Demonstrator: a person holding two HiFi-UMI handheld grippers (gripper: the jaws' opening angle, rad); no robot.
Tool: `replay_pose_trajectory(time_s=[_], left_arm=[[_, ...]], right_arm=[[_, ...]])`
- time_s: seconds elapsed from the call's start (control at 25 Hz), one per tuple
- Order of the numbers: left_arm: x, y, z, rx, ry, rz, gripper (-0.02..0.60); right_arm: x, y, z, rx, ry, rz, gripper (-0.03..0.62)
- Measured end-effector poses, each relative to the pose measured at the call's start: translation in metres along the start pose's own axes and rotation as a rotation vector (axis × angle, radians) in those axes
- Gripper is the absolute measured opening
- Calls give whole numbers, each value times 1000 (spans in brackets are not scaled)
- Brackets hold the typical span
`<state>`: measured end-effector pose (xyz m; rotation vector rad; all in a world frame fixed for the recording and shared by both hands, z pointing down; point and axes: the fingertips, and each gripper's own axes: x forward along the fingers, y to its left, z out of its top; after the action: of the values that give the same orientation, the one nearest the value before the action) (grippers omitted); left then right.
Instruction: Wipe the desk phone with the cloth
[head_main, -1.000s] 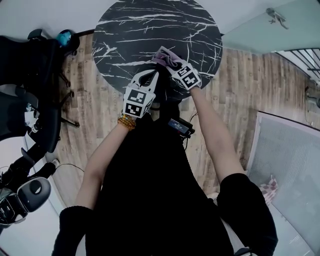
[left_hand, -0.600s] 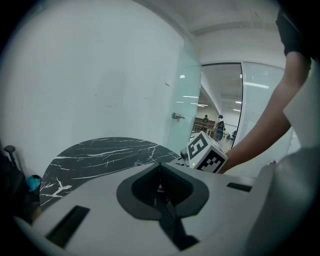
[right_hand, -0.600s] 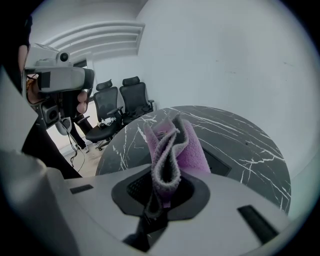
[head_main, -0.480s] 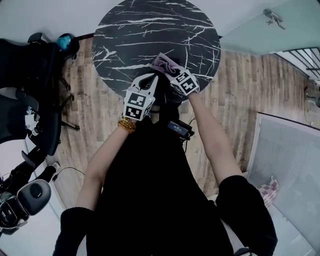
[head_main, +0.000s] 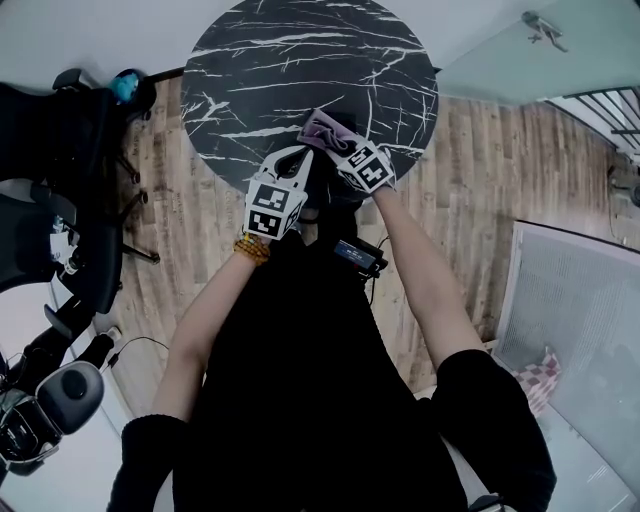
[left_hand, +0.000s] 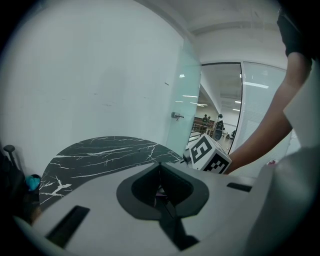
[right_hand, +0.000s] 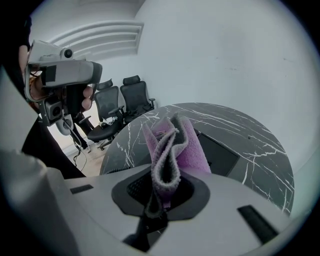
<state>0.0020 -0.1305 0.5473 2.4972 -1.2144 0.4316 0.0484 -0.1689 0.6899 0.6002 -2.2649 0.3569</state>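
Black marble with white veining makes up the round table (head_main: 300, 60), which stands on a pale wood-plank floor (head_main: 480, 160); dark mesh-backed office chairs (right_hand: 120, 100) sit beyond its far-left edge. Compared with a second ago, the right gripper (head_main: 335, 145) and its cloth (head_main: 322, 130) have drifted a little leftward and toward the table's near edge; the left gripper (head_main: 303, 158) has barely shifted. The right gripper's jaws are clamped on the cloth, a soft, fuzzy purple piece with a grey underside, folded into upright pleats. Just beyond it lies the desk phone (right_hand: 220, 152), a dark, flat-faced, angular body near the table's near edge; whether cloth and phone touch cannot be told. The left gripper's jaws are pressed together with nothing in them, beside the right gripper over the same edge.
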Motion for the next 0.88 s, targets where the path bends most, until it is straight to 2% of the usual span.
replay_pose_trajectory(time_s=[0.88], left_arm=[[-4,-3,-11,3,15,-3,14]], right_arm=[[2,23,-23,-7,22,30,54]])
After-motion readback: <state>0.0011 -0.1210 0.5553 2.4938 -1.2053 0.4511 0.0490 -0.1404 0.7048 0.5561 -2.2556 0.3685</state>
